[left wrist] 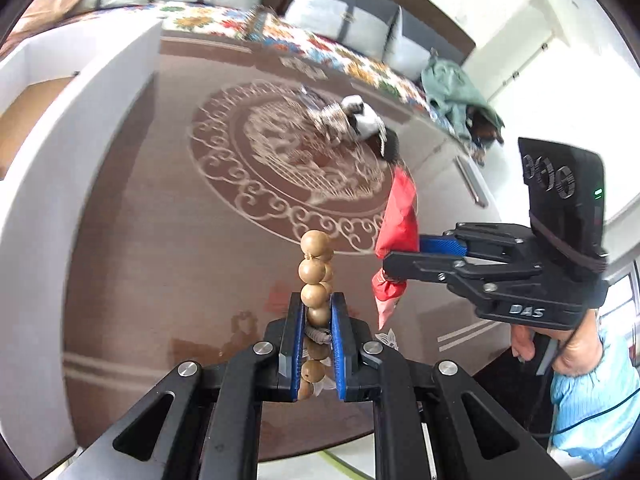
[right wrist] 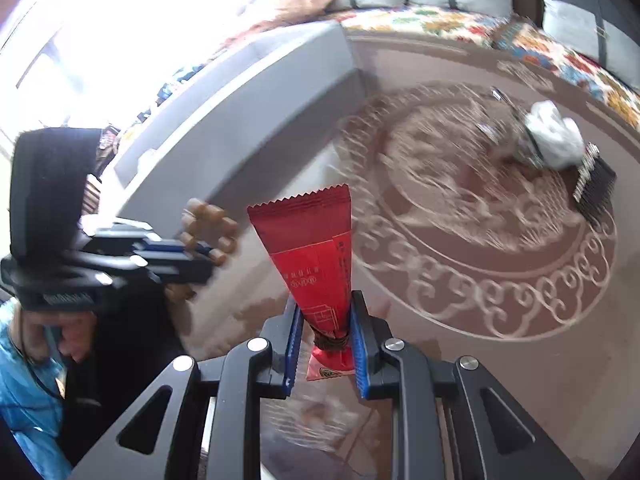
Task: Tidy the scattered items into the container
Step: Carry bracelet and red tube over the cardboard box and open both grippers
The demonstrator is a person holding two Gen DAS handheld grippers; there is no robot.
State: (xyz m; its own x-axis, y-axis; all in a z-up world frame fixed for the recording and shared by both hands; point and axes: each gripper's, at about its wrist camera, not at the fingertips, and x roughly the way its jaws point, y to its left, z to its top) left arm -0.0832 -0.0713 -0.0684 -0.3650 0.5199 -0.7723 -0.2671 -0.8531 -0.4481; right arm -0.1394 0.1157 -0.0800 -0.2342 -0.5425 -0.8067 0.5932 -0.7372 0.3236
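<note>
The left wrist view shows the left tongs clenched on a string of round tan wooden beads, which stands up out of the blue pads in a stacked column, a knotted grey cord pinched lower between them; the right wrist view shows the same beads only from the side and blurred, as a loop bulging out of the tongs. The right wrist view gives the right tongs grasping a long red foil snack packet near its lower end, where a dark band wraps it; the packet rises upright with a zigzag-cut top edge and small printed characters on its face. From the left wrist view the packet hangs across those tongs, sticking out above and below them, and a hand in a light blue sleeve holds the grip. Both loads are held in the air above the brown tabletop with a pale ornamental medallion. The white-walled container with a tan floor stands along the left edge, close beside the beads. Farther across the tabletop lie a crumpled white bag on a shiny silver wrapper and a black comb-like object, well apart from both tongs. A floral-cushioned bench with grey pillows runs behind the tabletop.
</note>
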